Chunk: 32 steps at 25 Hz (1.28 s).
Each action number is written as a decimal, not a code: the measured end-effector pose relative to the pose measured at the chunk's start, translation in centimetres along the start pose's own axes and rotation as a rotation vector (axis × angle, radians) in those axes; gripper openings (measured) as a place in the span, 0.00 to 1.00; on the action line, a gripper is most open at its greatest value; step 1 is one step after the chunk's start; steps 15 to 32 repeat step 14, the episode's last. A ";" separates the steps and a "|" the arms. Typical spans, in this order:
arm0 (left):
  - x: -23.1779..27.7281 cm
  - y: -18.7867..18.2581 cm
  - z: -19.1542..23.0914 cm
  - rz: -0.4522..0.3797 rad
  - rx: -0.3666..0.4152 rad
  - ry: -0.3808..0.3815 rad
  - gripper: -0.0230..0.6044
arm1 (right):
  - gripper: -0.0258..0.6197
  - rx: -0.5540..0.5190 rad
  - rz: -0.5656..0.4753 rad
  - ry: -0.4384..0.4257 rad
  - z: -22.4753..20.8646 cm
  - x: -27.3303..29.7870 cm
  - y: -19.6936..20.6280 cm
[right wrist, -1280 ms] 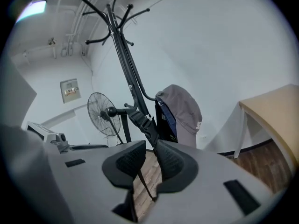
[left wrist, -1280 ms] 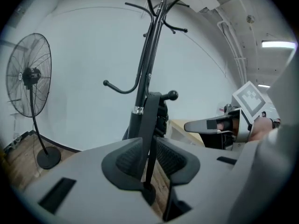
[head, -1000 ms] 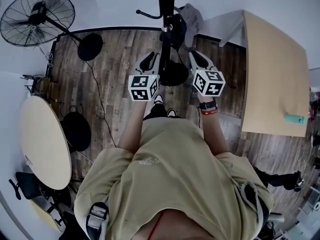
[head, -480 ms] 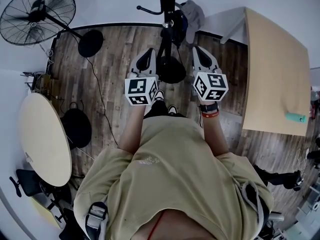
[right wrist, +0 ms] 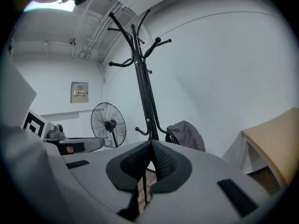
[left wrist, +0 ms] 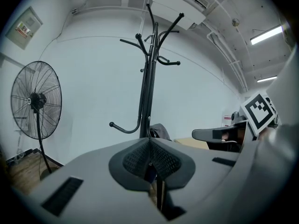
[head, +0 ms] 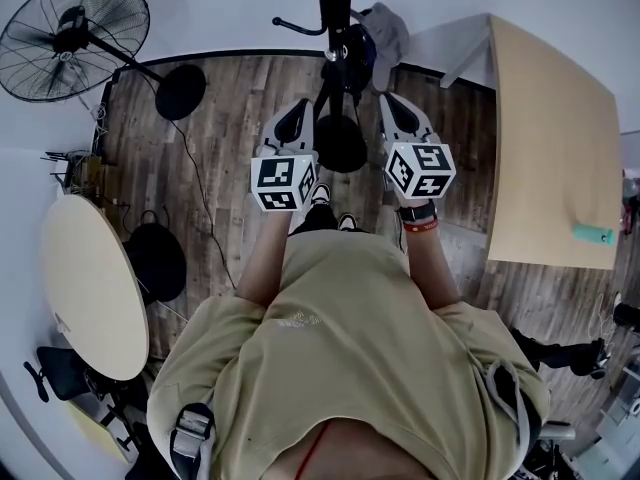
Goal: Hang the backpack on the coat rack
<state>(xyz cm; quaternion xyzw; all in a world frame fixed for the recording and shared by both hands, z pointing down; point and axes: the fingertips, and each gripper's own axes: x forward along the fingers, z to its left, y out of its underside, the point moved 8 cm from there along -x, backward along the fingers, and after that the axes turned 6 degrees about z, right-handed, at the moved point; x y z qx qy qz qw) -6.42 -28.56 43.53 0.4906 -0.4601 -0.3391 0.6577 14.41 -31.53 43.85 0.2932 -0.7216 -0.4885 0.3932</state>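
Observation:
The black coat rack [head: 333,8] stands straight ahead, its pole [left wrist: 148,83] and hooks [right wrist: 140,64] filling both gripper views. A grey backpack [head: 384,30] hangs from a low hook on the rack's right side; it shows as a dark shape [left wrist: 159,131] behind the pole and as a grey bag [right wrist: 186,134]. My left gripper [head: 298,118] and right gripper [head: 392,111] are held side by side in front of the rack, short of it. Both are shut with nothing between the pads [left wrist: 150,148] [right wrist: 152,148].
A standing fan [head: 72,30] is at the far left with its round base [head: 180,93] on the wood floor. A round table [head: 90,283] lies left, a rectangular table [head: 545,138] right. The rack's round base [head: 342,144] sits just before the person's feet.
Both grippers have drifted slightly back toward the person. Their jaws stay shut, and the backpack stays on the rack.

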 end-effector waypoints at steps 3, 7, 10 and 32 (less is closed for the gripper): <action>0.6 0.1 0.4 -0.002 0.006 -0.001 0.07 | 0.06 -0.001 0.012 -0.016 0.3 0.9 0.1; 1.5 -0.2 1.6 -0.001 0.001 0.000 0.08 | 0.06 -0.006 0.017 -0.007 0.4 2.1 -0.3; 2.1 0.1 2.6 0.014 -0.007 0.001 0.08 | 0.06 -0.009 0.030 0.011 0.3 3.0 -0.4; 3.2 1.3 3.7 0.061 -0.017 0.005 0.08 | 0.06 0.004 0.075 0.043 0.0 4.2 0.0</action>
